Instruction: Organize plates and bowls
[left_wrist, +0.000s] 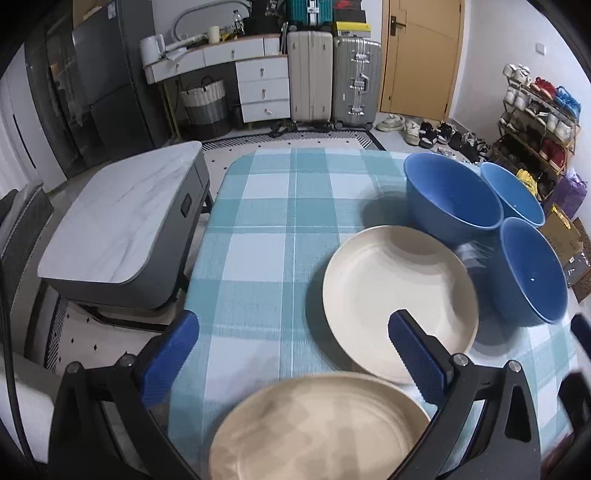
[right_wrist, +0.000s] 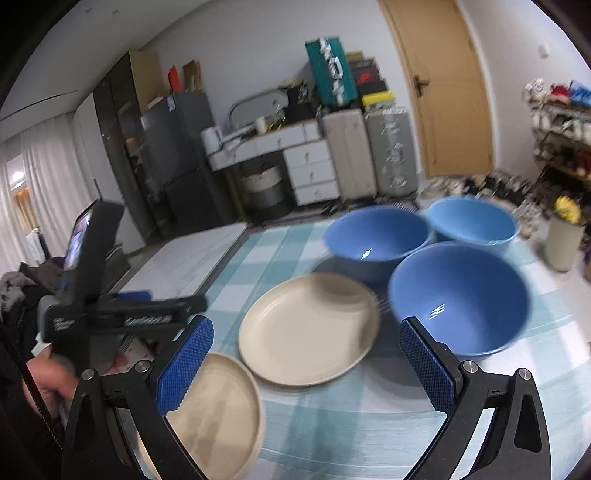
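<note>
Nearest: matte beige round plate with raised rim (left_wrist: 317, 424), below the left gripper (left_wrist: 295, 354), untouched.
Left gripper: jaws spread wide, empty; blue knurled pads (left_wrist: 417, 354).
Right gripper (right_wrist: 306, 362): jaws spread wide, empty, above the plates.
Plates: two; second cream round plate (left_wrist: 399, 299) just beyond the first, overlap uncertain.
Bowls: three glossy blue deep round bowls (left_wrist: 450, 195), clustered beside the cream plate.
Surface: teal-and-white checked woven tablecloth (left_wrist: 273, 229).
Room: two upright ribbed suitcases (left_wrist: 332, 77), wooden door (left_wrist: 421, 55).

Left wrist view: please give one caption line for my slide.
Open left gripper above a cream plate; second plate and three blue bowls on checked tablecloth.
</note>
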